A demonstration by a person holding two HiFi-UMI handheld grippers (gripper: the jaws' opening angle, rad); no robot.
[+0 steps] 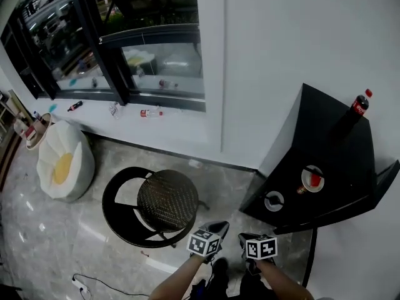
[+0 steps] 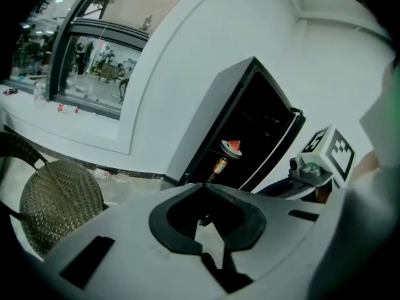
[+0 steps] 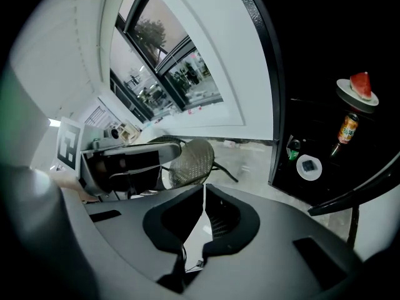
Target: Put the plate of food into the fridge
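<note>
Plate of watermelon (image 3: 357,92) sits inside the open fridge (image 1: 331,136); left tool (image 1: 219,226) and right tool (image 1: 246,237) hang before it, both clenched on nothing.

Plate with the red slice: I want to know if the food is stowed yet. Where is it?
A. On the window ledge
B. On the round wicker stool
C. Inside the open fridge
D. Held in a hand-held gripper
C: the right gripper view shows the plate with its red slice sitting inside the open fridge, just above a bottle.
</note>
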